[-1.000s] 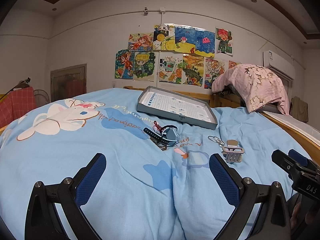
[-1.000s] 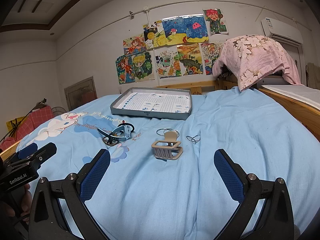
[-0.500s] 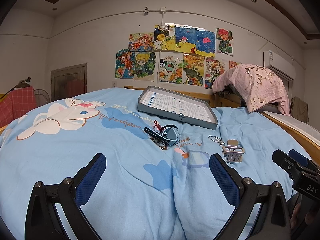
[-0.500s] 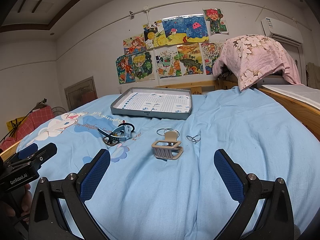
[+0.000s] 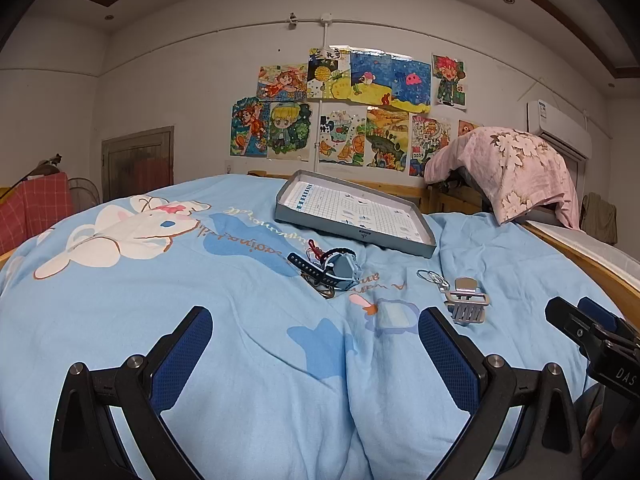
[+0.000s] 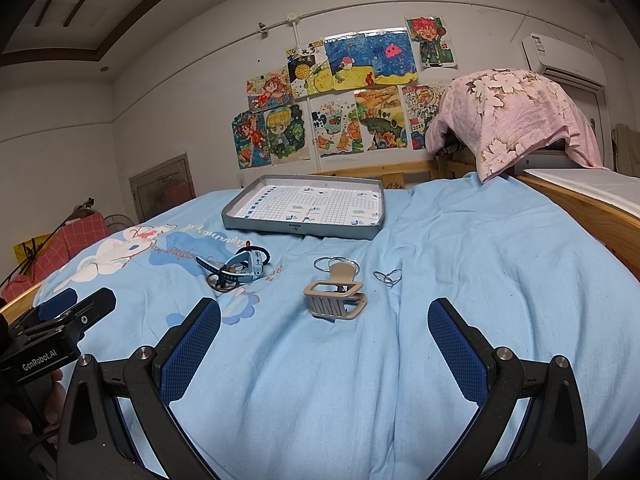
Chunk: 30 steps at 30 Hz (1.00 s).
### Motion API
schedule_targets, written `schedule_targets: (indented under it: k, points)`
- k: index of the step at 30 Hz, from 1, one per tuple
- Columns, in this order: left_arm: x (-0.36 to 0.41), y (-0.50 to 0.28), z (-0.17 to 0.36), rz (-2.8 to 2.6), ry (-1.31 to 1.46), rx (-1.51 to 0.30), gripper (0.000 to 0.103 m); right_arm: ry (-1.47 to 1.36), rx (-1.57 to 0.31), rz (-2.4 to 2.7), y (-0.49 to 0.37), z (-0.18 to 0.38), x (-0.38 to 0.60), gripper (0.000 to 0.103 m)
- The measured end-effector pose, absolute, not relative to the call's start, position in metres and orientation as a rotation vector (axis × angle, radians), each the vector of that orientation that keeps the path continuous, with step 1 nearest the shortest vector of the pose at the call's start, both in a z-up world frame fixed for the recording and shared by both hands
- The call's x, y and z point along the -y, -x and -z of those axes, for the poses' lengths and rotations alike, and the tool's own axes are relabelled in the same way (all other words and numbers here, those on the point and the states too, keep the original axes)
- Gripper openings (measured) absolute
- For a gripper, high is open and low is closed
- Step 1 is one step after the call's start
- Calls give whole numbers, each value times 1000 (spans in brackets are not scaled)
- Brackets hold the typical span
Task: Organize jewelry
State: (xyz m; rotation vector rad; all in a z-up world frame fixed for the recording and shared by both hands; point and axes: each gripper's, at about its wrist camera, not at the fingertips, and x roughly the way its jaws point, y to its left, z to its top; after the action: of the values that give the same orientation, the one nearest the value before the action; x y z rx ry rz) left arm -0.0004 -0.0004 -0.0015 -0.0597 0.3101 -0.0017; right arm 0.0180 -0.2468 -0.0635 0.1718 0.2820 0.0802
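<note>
On the blue bedspread lies a grey shallow tray (image 5: 430, 248) (image 6: 370, 236) with a grid-patterned white floor. Nearer to me sits a heap with a blue watch (image 5: 340, 270) (image 6: 240, 270), a black hair tie and rings. A beige hair claw clip (image 5: 466, 306) (image 6: 334, 298) lies to its right, with thin wire hoops (image 5: 430, 276) (image 6: 336, 262) touching it and a small wire piece (image 6: 387, 276) further right. My left gripper (image 5: 314, 344) and right gripper (image 6: 324, 336) both hover open over bare bedspread, short of the items, holding nothing.
A wooden bed frame (image 6: 580, 204) runs along the right, with a pink floral cloth (image 6: 516, 116) draped over something behind it. Drawings (image 5: 344, 112) cover the far wall. Each view shows the other gripper at its edge, the right gripper (image 5: 592, 340) and the left gripper (image 6: 56, 332).
</note>
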Motion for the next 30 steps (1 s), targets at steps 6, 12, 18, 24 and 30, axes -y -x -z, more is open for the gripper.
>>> schedule_targets:
  k: [6, 12, 18, 24, 30]
  points:
    - [0, 0, 1, 2, 60, -311, 103, -173, -282, -80, -18, 64, 247, 102]
    - [0, 0, 1, -1, 59, -314, 103, -174, -285, -76, -18, 64, 248, 102]
    - [-14, -3, 3, 4, 63, -327, 103, -217, -330, -75, -25, 66, 249, 102]
    - [-23, -27, 6, 19, 65, -373, 103, -274, -413, -125, -45, 70, 253, 102]
    - [-23, -69, 6, 55, 23, -412, 103, -287, -465, -137, -80, 72, 248, 102]
